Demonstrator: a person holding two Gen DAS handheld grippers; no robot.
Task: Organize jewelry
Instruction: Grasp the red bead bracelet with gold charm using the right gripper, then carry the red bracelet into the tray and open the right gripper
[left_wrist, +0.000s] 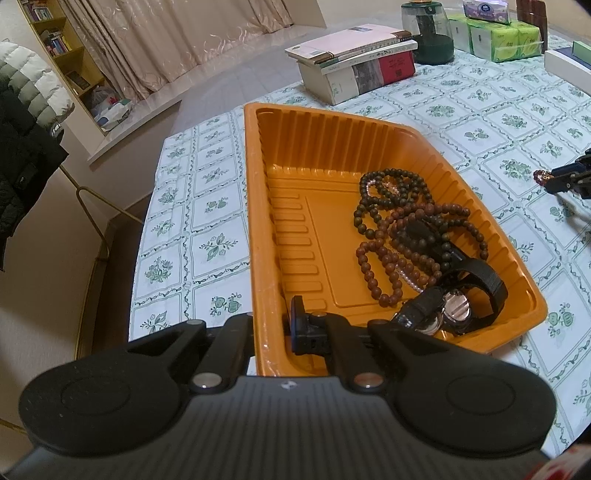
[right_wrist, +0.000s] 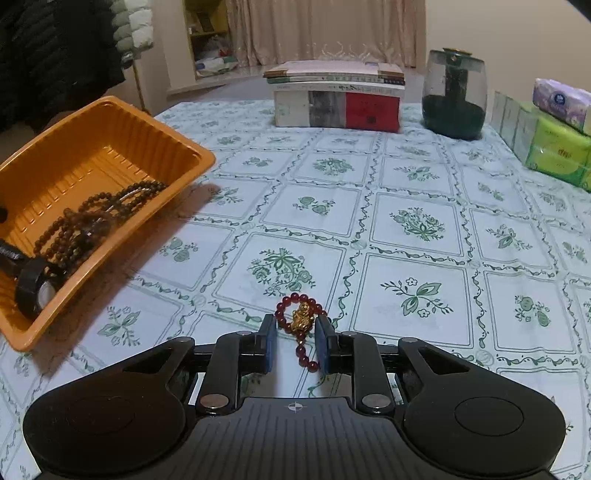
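Gripping the near rim of the orange tray (left_wrist: 255, 206), the left claw (left_wrist: 273, 332) has one finger inside the wall and one outside; the tray sits tilted at the surface's (right_wrist: 417, 173) left edge. Inside it, dark bead strands (left_wrist: 399, 206) and a black watch (left_wrist: 458, 302) crowd the right wall. The right claw (right_wrist: 295, 345) stands partly spread around a red bead bracelet (right_wrist: 299, 317) with a gold charm, pads beside it; whether they touch is unclear. Open tablecloth lies ahead up to the stacked books (right_wrist: 336, 96).
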